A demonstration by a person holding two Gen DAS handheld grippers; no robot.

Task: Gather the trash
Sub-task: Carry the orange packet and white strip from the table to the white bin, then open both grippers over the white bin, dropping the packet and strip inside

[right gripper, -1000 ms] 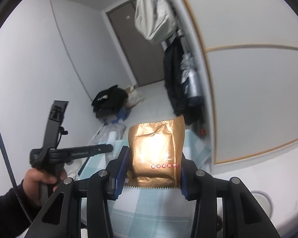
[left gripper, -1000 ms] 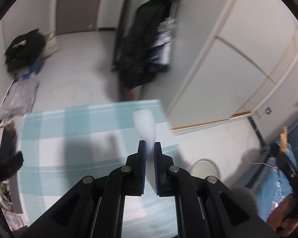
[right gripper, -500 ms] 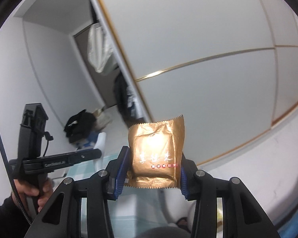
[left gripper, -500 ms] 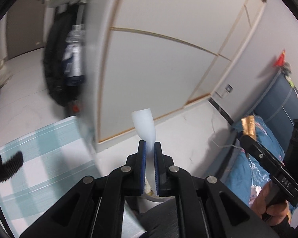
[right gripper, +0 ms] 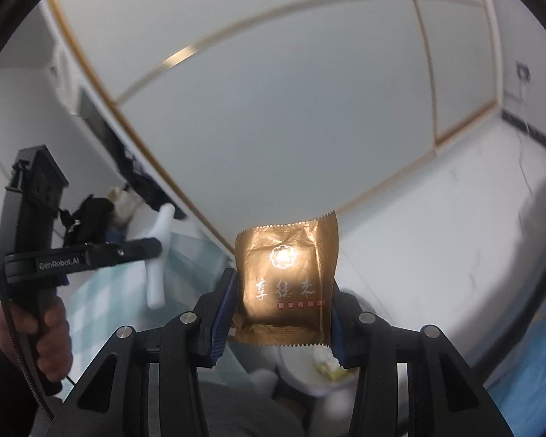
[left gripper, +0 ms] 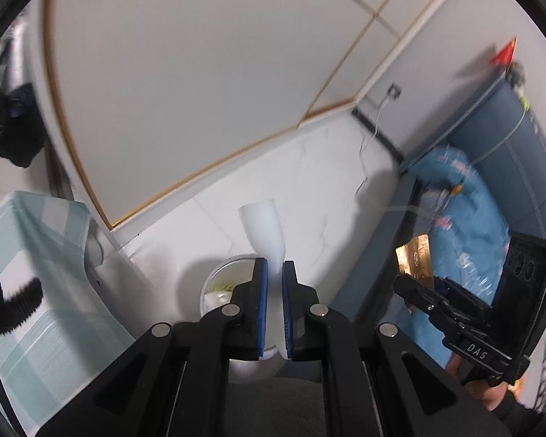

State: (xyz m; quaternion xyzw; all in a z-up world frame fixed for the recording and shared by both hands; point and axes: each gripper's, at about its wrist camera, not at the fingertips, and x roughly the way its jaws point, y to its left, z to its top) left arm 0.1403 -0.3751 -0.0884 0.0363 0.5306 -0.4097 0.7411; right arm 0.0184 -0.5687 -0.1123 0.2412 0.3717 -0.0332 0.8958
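Both hands tilt downward. The left gripper (left gripper: 274, 273) has its fingers pinched tight on a white paper cup (left gripper: 264, 229), squashed flat, above the bin (left gripper: 214, 284) at 6 o'clock. The right gripper (right gripper: 284, 302) clamps a crinkled gold wrapper (right gripper: 285, 276), standing upright.

1. White foam piece (left gripper: 262, 229): smooth, tapered and rounded at its far end, standing up from between two blue pads that clamp its lower part.
2. Gold snack wrapper (right gripper: 285, 284): crinkled foil with serrated top and bottom edges, a white emblem and printed characters; upright, its side edges pinched.
3. Round white bin (left gripper: 214, 284): on the pale floor, by the table's corner, holding some scraps.
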